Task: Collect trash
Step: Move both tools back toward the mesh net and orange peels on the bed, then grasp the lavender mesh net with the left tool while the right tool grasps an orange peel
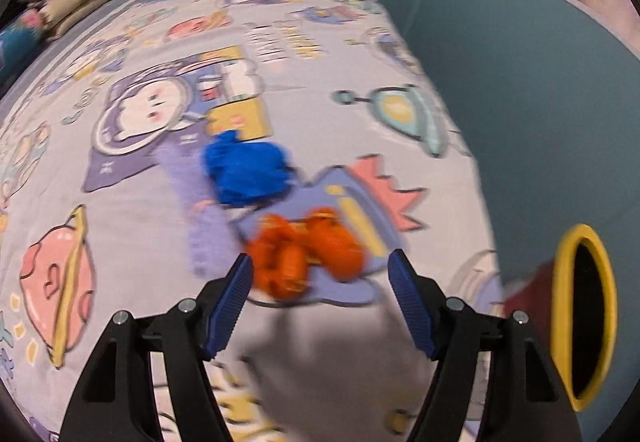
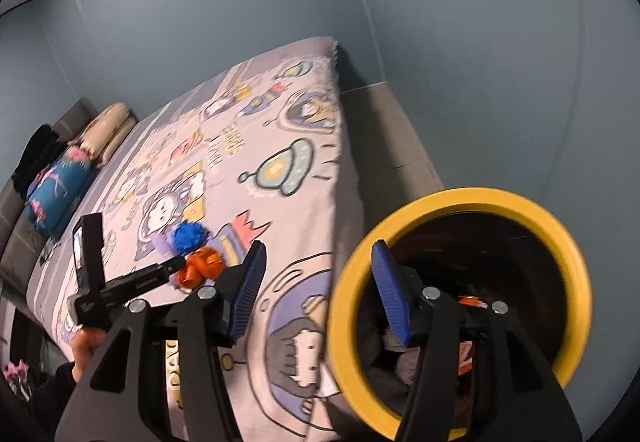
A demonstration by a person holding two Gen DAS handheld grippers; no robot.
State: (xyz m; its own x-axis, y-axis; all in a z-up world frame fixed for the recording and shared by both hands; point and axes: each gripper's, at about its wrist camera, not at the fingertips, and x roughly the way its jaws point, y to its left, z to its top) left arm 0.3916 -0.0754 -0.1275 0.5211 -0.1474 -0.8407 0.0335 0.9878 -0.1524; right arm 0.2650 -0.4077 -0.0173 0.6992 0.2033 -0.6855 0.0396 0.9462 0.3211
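Trash: orange wrapper (image 1: 306, 254) and blue wad (image 1: 248, 174) lay on bedsheet (image 1: 132, 226), wad at wrapper's 11 o'clock. Left gripper (image 1: 320, 298) spread, empty, near wrapper. Right gripper (image 2: 316, 290) spread, empty, at bin (image 2: 460, 202) rim.

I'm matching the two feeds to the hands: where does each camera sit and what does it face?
Left wrist: behind open left tongs, facing down at orange trash on the bed.
Right wrist: behind open right tongs, above the yellow-rimmed bin; the left hand shows.
Shared: blue trash, bed, bin.
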